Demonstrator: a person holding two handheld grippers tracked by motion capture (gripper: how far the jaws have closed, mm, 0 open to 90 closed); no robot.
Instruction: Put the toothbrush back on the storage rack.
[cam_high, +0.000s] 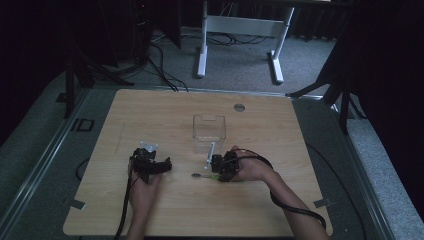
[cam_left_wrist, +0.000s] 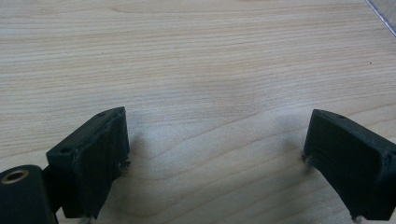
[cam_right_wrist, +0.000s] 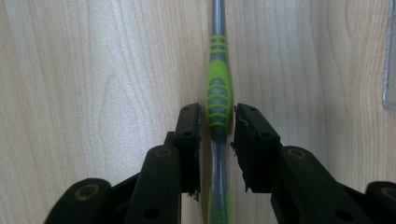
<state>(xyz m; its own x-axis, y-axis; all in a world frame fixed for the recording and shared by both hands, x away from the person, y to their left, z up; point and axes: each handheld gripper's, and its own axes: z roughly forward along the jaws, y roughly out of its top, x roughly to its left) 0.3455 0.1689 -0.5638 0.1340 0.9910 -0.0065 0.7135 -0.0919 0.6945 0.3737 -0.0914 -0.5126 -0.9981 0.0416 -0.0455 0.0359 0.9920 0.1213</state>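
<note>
A toothbrush with a green and grey handle lies flat on the wooden table, in front of a clear plastic box. My right gripper rests low over the handle. In the right gripper view the handle runs straight between the two jaws of my right gripper, with a thin gap on each side, so the jaws are narrow but open. My left gripper sits on the table to the left. Its jaws stand wide open in the left gripper view, with only bare wood between them.
A pale slim stick lies just in front of the clear box. A round grommet sits near the table's far edge. Beyond the table are a white desk frame and cables on the floor.
</note>
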